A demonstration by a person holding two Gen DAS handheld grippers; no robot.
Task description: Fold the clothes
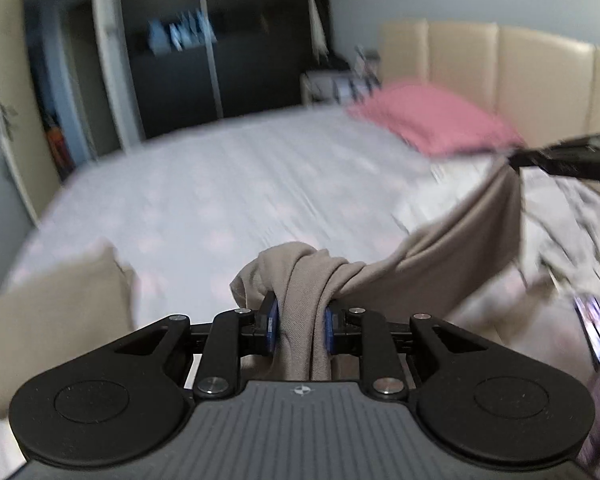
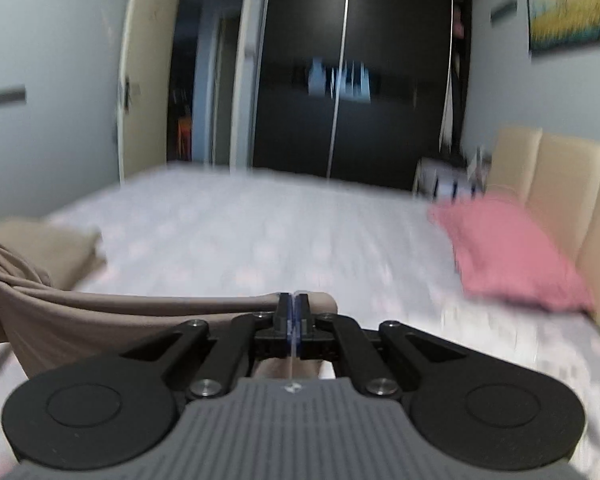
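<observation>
A: Where was the garment at that point?

B: The beige garment (image 1: 440, 248) hung in the air between the two tools, above the bed (image 1: 220, 184). The left gripper (image 1: 300, 326) had a thick bunch of it squeezed between its blue pads (image 1: 272, 326), with cloth spilling over the top and down behind. From there it stretched across to the right gripper (image 2: 294, 314).

A: And how was the right one holding?

B: Its fingers were pressed almost together, pinching a thin edge of the garment, which ran off to the left in its own view. In the left view that gripper showed as a dark shape at the cloth's far corner.

A: So how much folding was done?

B: Very little, I'd judge. The piece was lifted and held at two points, sagging between them, not yet flat or creased. It had still to be spread, laid on the bed and folded over.

A: Anything else waiting?

B: A beige piece (image 2: 48, 240) lay near the edge, and a patterned cloth (image 1: 560, 216) sat crumpled beside the pink pillow (image 1: 432, 120). Both views were blurred, so whether those were folded I couldn't tell.
</observation>
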